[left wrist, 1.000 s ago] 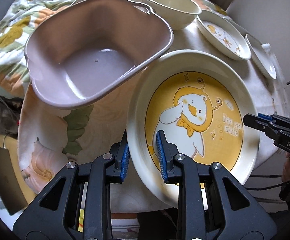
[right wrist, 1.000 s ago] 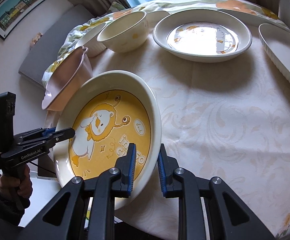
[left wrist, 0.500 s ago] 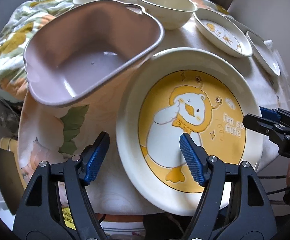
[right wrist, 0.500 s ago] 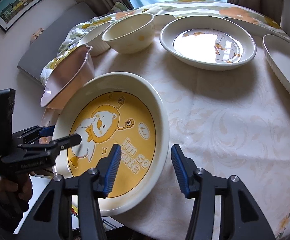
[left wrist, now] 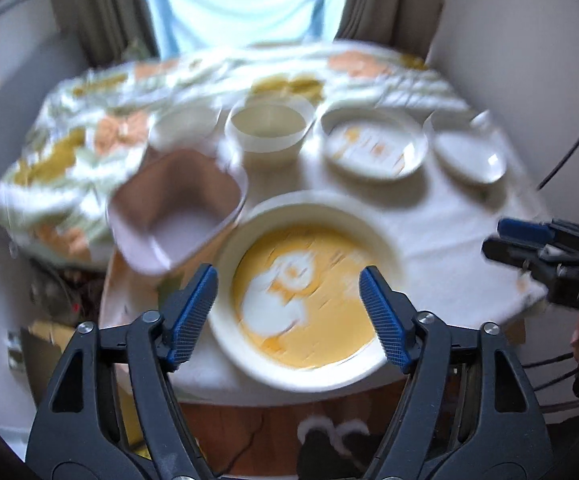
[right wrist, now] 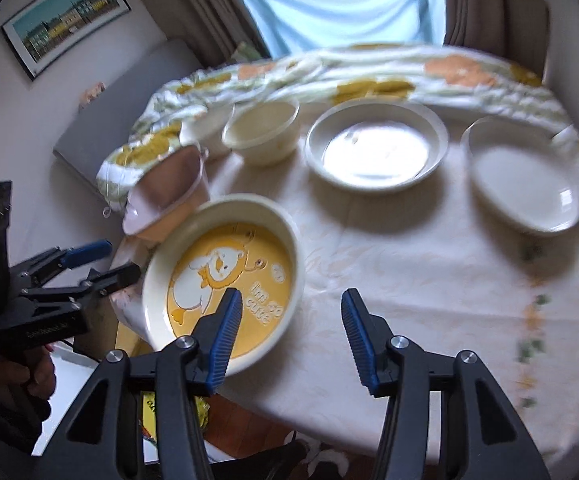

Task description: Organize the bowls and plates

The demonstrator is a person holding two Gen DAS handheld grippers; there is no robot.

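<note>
Jaws of both my grippers opening and empty above the duck plate (right wrist: 225, 280) at the desk (right wrist: 429, 280) edge.

My left gripper (left wrist: 289, 312) and right gripper (right wrist: 289, 340) hold nothing; the plate looks glazed, stiff, slippery and breakable, best pinched at opposite rim points. Beside it leans the pink bowl (left wrist: 177, 208). Only the right view reads its lettering sharply and shows my hand (right wrist: 29, 376).

Home dining corner: floral-clothed table (right wrist: 429, 264), curtained window (right wrist: 341, 4), framed picture (right wrist: 65, 20)
</note>
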